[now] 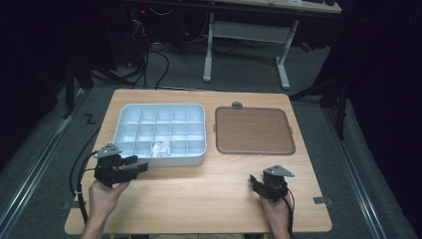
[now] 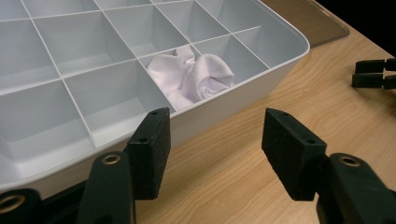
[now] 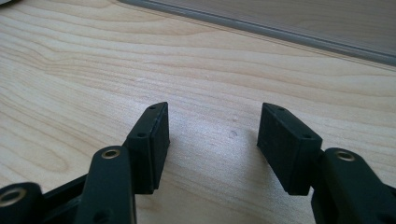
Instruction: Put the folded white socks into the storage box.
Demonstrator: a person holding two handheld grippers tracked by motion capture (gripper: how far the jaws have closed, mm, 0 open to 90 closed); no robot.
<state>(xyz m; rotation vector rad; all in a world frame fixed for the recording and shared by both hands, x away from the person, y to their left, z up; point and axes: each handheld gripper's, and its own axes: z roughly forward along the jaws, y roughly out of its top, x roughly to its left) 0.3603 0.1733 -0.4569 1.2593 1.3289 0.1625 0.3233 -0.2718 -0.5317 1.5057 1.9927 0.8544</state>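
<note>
A white compartment tray [image 1: 130, 115] lies at the back left of the wooden table [image 1: 199, 194]. A crumpled white wad [image 1: 161, 148] sits in one cell of its front row. In the left gripper view the wad [image 2: 194, 74] lies just behind the tray's front wall [image 2: 243, 88]. My left gripper [image 1: 137, 163] [image 2: 215, 119] hovers before that wall, open, with nothing between its jaws. My right gripper [image 1: 255, 180] [image 3: 212, 114] rests low over bare wood at the front right, open and holding nothing.
A flat brown tray [image 1: 254, 130] lies right of the white one, and its rim [image 3: 280, 28] runs along the top of the right gripper view. A small grey disc [image 1: 237, 105] sits behind it. Desk legs and cables stand on the floor beyond the table.
</note>
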